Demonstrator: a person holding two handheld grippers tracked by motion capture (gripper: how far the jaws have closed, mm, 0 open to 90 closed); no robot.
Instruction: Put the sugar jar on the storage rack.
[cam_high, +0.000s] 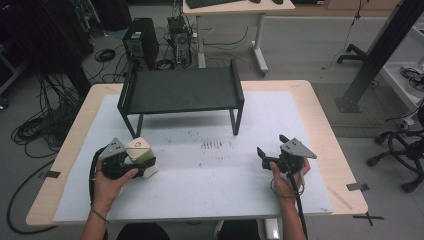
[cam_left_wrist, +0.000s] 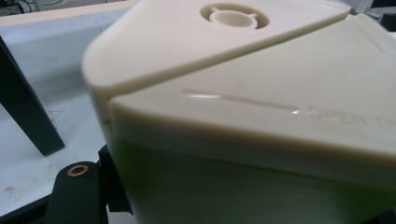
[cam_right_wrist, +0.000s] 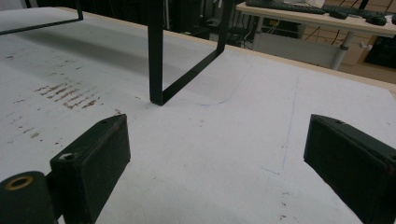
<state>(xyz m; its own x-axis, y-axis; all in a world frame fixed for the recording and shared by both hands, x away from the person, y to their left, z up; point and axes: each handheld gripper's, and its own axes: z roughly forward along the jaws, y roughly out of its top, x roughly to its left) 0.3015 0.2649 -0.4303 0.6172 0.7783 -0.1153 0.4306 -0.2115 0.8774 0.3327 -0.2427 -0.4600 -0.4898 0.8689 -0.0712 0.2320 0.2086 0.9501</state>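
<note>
A person sits at a table (cam_high: 320, 125) covered by a pale mat, holding a two-jaw gripper in each hand. The left gripper (cam_high: 131, 162), near the table's front-left corner, is clamped on a cream container (cam_high: 141, 156) with a faceted lid; the container sits on the mat just in front of the shelf's left legs. In the left gripper view, the container (cam_left_wrist: 261, 107) looms close, showing a round recess in its lid and a greenish lower body. The right gripper (cam_right_wrist: 215, 158), toward the front-right corner, rests with its jaws spread wide and nothing between them, only bare mat. A low black metal shelf (cam_high: 180, 90) stands at the back-centre of the table.
</note>
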